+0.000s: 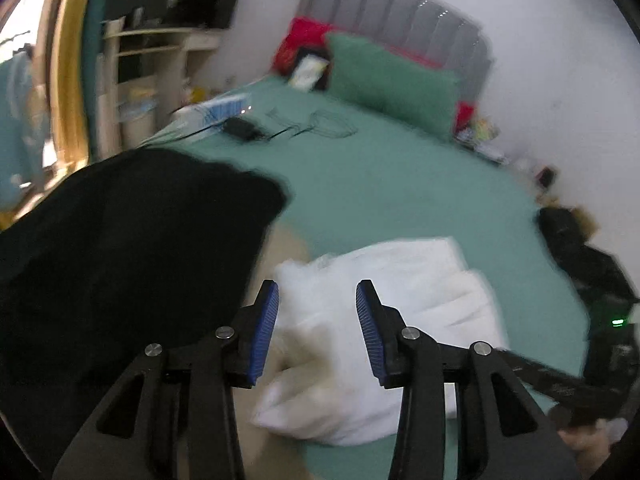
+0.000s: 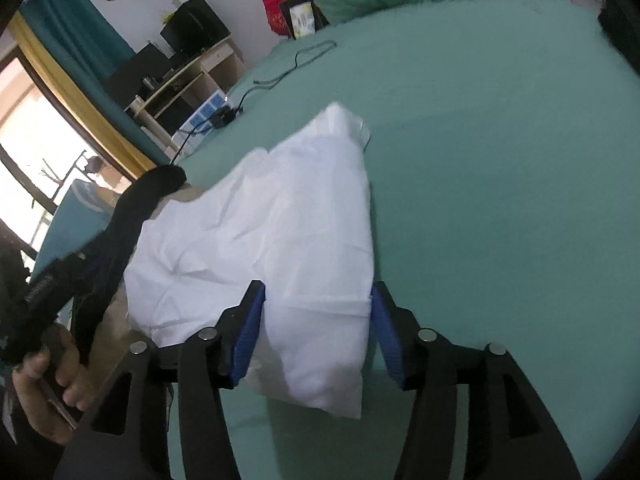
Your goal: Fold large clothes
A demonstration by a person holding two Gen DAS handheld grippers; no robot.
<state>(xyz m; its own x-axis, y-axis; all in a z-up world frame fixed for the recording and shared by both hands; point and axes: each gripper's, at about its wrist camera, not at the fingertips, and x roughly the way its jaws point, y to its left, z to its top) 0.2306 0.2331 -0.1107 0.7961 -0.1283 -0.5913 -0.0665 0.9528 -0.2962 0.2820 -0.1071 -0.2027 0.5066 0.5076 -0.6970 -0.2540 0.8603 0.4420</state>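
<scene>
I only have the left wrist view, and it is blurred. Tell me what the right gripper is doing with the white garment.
Observer: The right gripper is open. The white garment has its near end between the jaws, on the green bedsheet.
Operator: Describe the garment's far end.
Observer: It narrows to a tip, short of the black cable.
Operator: Report my left gripper from that side.
Observer: A hand grips its handle, left of the white garment, beside the black garment.

Left wrist view motion-blurred throughout. Black garment [image 1: 132, 248] cut off at left edge; items along the bed's [image 1: 400, 184] far side unidentifiable. White garment's [image 2: 272, 240] near end hidden behind right tongs [image 2: 318, 328].
</scene>
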